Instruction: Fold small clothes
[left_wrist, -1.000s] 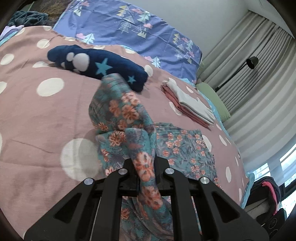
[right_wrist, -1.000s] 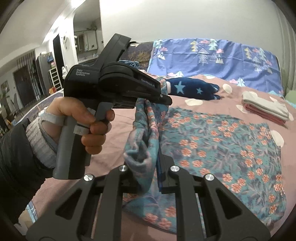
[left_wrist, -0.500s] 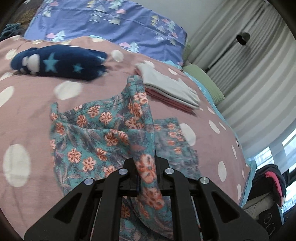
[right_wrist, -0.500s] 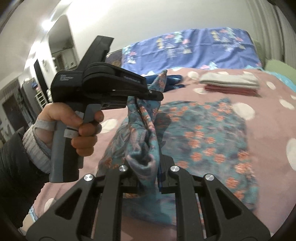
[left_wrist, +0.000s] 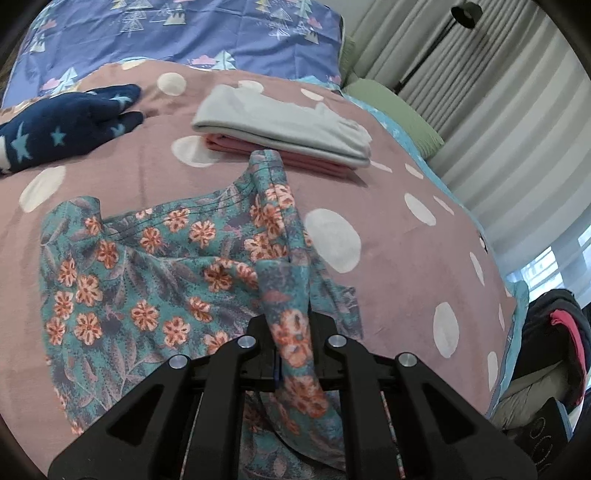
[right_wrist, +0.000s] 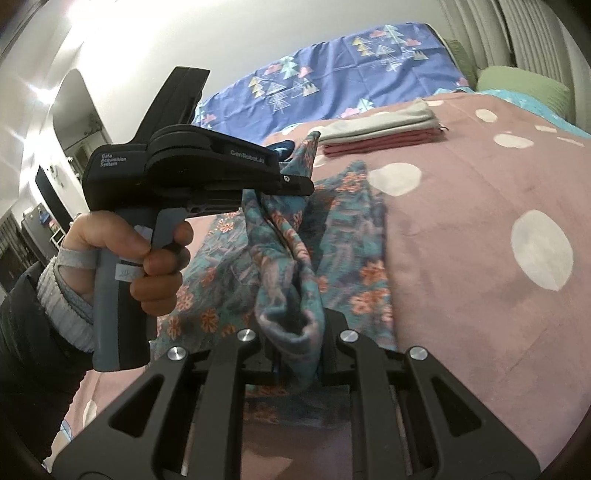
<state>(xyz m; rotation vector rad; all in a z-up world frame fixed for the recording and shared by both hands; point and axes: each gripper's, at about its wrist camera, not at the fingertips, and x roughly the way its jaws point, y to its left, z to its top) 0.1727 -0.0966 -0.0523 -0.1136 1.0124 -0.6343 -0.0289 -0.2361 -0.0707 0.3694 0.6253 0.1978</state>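
Note:
A teal floral garment (left_wrist: 147, 280) lies partly spread on the pink dotted blanket (left_wrist: 406, 258). My left gripper (left_wrist: 291, 332) is shut on one bunched edge of it, which rises between the jaws. In the right wrist view the same floral garment (right_wrist: 354, 266) hangs in a fold between both tools. My right gripper (right_wrist: 295, 332) is shut on another bunched edge. The left gripper (right_wrist: 299, 184), held by a hand (right_wrist: 147, 251), pinches the cloth higher up, left of centre. The lifted side is draped over the half that lies flat.
A folded stack of grey and pink clothes (left_wrist: 284, 129) sits just beyond the garment. A navy star-patterned garment (left_wrist: 62, 125) lies at the far left. A blue pillow (left_wrist: 177, 33) backs the bed; curtains (left_wrist: 498, 122) and a bag (left_wrist: 554, 339) stand at the right.
Both grippers have carried the lifted edge sideways across the bed toward the folded stack, folding it over the flat half. The navy garment has slid toward the left edge of the left wrist view.

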